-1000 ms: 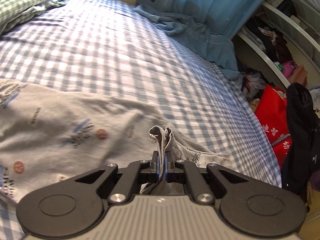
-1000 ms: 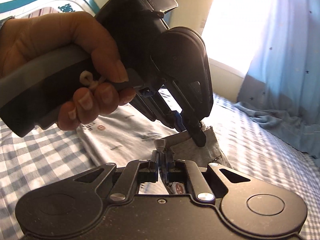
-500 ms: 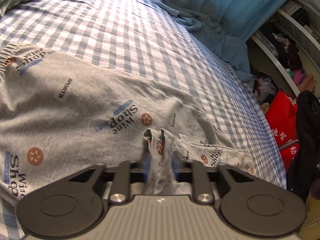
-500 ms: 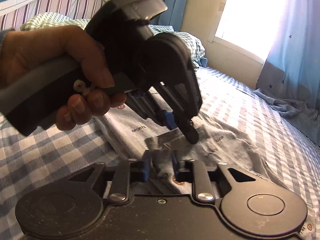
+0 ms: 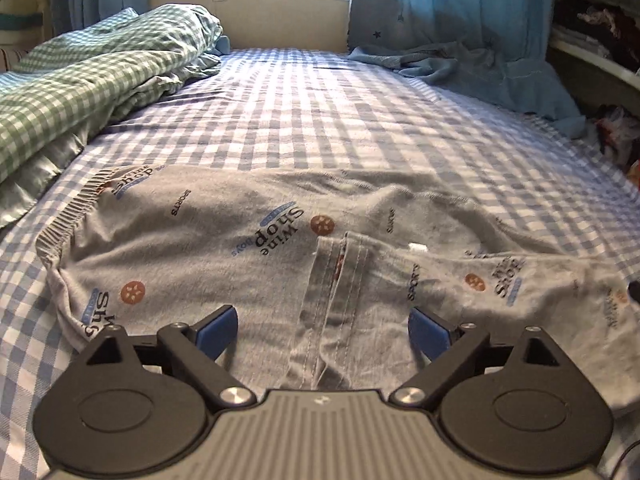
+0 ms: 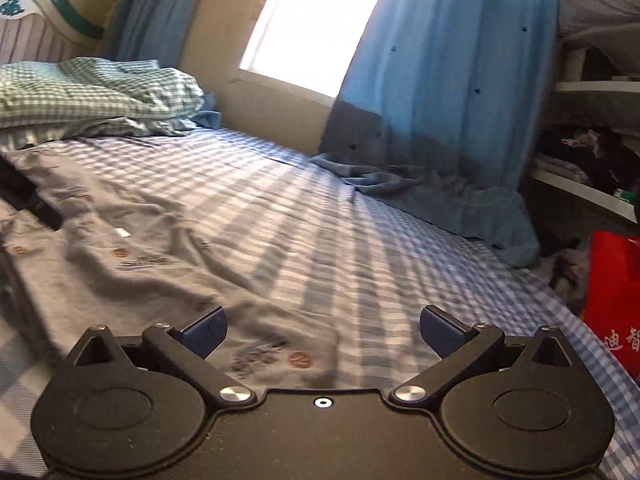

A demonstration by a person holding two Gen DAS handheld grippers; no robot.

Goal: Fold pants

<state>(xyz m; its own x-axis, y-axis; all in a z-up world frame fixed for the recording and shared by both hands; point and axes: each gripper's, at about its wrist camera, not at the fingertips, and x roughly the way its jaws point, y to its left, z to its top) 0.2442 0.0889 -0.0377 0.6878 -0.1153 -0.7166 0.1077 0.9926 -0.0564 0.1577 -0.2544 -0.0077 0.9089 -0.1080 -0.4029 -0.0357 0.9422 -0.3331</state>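
Progress: judging from how the cloth lies, one fold looks made, since the leg hems (image 5: 334,280) rest on top of the upper part of the pants (image 5: 224,240), not far from the waistband (image 5: 70,212). Nothing is being held, so this reads as the pause between folds.
Left to do: probably another fold to make the bundle compact, plus smoothing, because the top layer sits crooked and rumpled toward the right.
Pants, look: light grey knit printed with "Wine Shop" lettering, the word "SPORTS" and small brown round motifs; the waistband is gathered elastic at the far left; the hems show rows of stitching; a small white tag (image 5: 416,247) lies near the middle.
Pants, place: spread across the blue-and-white checked bed sheet (image 5: 320,120), on the near half of the bed, well apart from the green checked duvet (image 5: 92,76) and the blue curtain (image 5: 460,20).
Left gripper (image 5: 322,332): jaws spread wide, empty, low over the hems, which run between its fingers without being pinched.
Right gripper (image 6: 322,334): jaws spread wide, empty, poised over the near edge of the pants (image 6: 132,248); whether it touches the cloth cannot be told.
Side clutter: a red bag (image 6: 614,312) beside the bed.
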